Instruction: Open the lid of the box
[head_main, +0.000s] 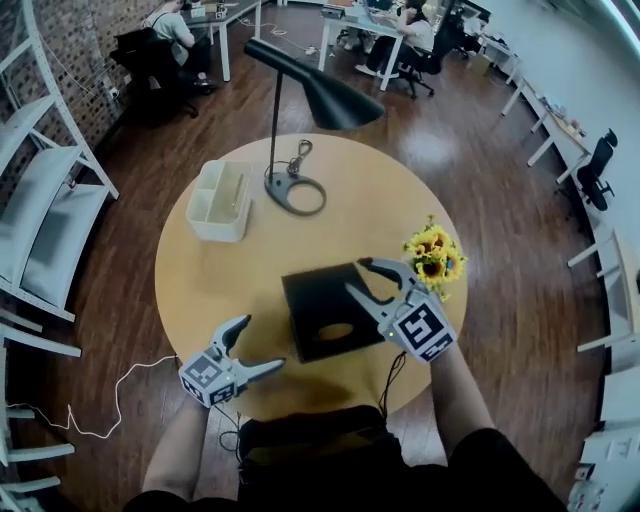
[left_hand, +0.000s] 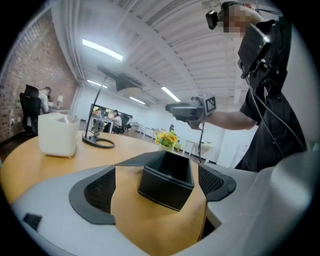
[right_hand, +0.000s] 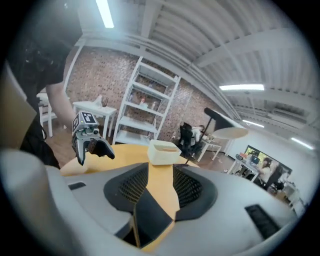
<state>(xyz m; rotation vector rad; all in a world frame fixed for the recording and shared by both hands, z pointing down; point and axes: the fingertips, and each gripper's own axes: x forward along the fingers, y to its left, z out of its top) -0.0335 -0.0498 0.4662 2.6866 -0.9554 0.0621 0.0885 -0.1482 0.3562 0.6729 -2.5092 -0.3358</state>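
Note:
The black box (head_main: 325, 310) sits mid-table, with a pale oval patch on it. The left gripper view shows the box (left_hand: 167, 182) with stitched rims and an open top, and a flat black panel (left_hand: 132, 161) lies against its left side. My left gripper (head_main: 264, 342) hovers over the table's near edge, jaws wide and empty, and the box lies ahead of that gripper (left_hand: 160, 200). My right gripper (head_main: 355, 275) hangs above the box's far right corner, its fingers partly apart. Seen from the left, it (left_hand: 170, 107) is up in the air and carries nothing. A black edge (right_hand: 150, 212) shows low between its jaws.
A black desk lamp (head_main: 295, 190) stands at the back of the round wooden table (head_main: 200, 280), with a white organiser (head_main: 220, 200) to its left. Sunflowers (head_main: 435, 255) stand at the right edge, close to my right gripper. White shelving (head_main: 40, 200) stands left, and people sit at desks beyond.

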